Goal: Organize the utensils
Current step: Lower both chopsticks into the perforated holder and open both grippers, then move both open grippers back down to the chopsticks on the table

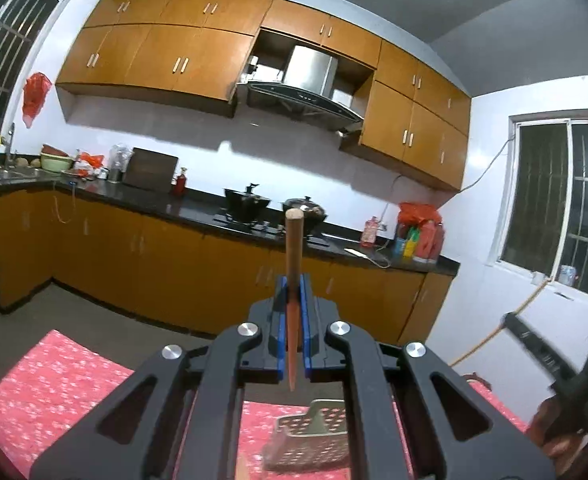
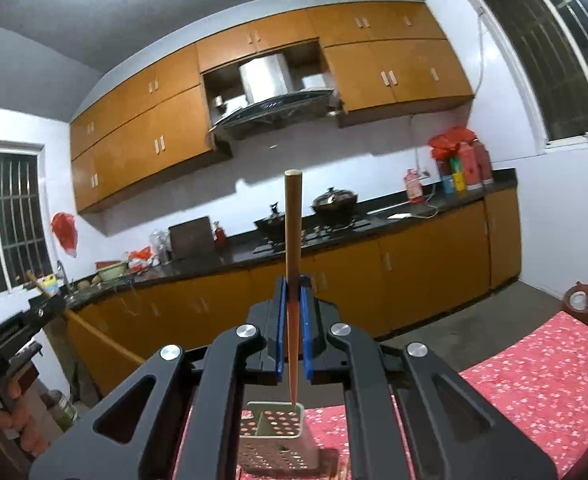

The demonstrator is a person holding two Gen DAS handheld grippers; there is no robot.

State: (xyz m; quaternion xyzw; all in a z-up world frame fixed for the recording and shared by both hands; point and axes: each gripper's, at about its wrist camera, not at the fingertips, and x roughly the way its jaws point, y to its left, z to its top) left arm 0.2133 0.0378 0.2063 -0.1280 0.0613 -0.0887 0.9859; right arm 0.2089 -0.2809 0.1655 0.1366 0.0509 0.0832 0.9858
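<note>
My left gripper (image 1: 293, 280) clenched on a tapered wooden chopstick (image 1: 292, 264), upright, tip above perforated metal utensil holder (image 1: 307, 440) on red floral tablecloth (image 1: 54, 380), my right gripper (image 2: 292, 282) clenched on 2nd tapered wooden chopstick (image 2: 292, 240), tip just over holder's rear compartment.

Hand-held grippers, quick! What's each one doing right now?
Left hand-held gripper: closed on a chopstick, upright above the perforated holder.
Right hand-held gripper: closed on another chopstick, tip just over the holder's opening.
</note>
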